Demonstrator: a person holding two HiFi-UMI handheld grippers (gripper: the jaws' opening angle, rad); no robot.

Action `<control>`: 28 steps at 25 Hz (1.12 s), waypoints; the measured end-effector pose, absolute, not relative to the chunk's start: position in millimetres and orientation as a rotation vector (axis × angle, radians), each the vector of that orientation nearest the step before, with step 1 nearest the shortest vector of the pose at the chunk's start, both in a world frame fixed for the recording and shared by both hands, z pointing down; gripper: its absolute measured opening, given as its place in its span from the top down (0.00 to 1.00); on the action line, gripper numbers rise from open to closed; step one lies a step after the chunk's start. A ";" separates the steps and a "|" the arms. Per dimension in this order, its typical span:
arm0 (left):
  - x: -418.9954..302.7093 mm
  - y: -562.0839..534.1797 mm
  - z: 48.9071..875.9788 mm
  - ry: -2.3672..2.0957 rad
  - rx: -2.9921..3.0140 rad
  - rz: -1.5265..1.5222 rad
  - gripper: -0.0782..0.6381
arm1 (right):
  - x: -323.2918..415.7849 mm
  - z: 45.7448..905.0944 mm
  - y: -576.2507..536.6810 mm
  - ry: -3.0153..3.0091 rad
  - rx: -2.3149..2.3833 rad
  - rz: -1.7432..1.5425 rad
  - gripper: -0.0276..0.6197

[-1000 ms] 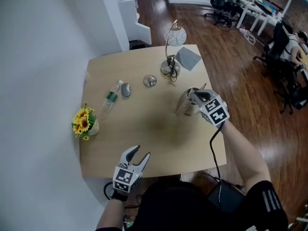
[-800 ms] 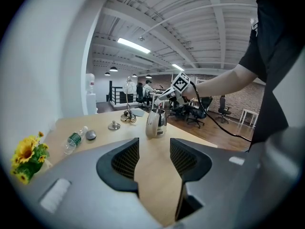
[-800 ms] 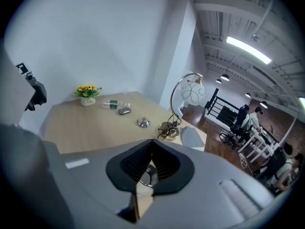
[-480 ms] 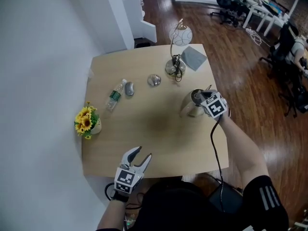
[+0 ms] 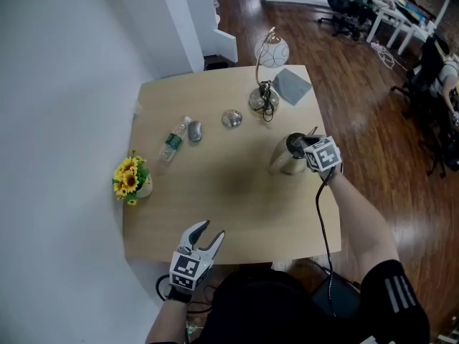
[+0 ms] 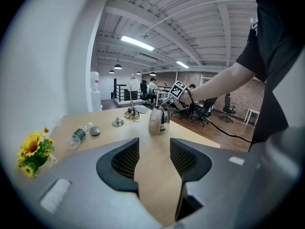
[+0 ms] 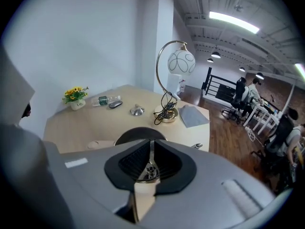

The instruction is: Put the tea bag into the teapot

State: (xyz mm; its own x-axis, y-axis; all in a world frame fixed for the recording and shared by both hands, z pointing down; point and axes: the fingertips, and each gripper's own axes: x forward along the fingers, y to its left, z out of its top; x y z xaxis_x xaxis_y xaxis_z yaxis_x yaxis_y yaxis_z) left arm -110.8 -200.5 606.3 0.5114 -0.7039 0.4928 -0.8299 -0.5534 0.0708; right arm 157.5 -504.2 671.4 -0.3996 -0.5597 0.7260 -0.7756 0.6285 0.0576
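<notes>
The steel teapot stands at the right side of the table, its lid off and its dark mouth open. My right gripper hangs right over that mouth, its jaws shut on a thin shiny piece that looks like the tea bag; most of it is hidden by the pads. My left gripper rests at the table's near edge, open, with nothing between its fingers. From there the teapot shows across the table with the right gripper on top of it.
The teapot's lid lies near the lamp. A grey cloth lies at the far right corner. A water bottle, a grey mouse and a pot of yellow flowers stand at the left.
The right gripper has stayed over the teapot and stays shut. The left gripper has not moved. Only the head camera's view has shifted a little.
</notes>
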 end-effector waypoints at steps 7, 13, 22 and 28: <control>-103.9 -200.9 601.0 -1.299 2.464 0.594 0.61 | 157.2 657.9 -503.1 -2.156 1.044 0.364 0.87; -103.4 -201.1 592.1 -1.331 2.458 0.564 0.61 | 138.5 609.4 -478.8 -2.354 1.039 0.397 0.87; -99.7 -185.2 566.7 -1.421 2.425 0.481 0.61 | 102.0 513.0 -358.3 -2.765 0.820 0.457 0.95; -102.0 -162.8 556.4 -1.449 2.412 0.466 0.61 | 102.1 507.6 -280.9 -2.827 0.730 0.559 0.95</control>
State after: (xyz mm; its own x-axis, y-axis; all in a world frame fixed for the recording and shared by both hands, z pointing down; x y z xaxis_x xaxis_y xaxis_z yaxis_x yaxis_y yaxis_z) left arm -102.0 -162.8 556.4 0.4420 -0.7950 0.4155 -0.8881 -0.4530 0.0782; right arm 102.1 -280.9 507.6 -0.8662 -0.4318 0.2513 -0.4950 0.8102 -0.3141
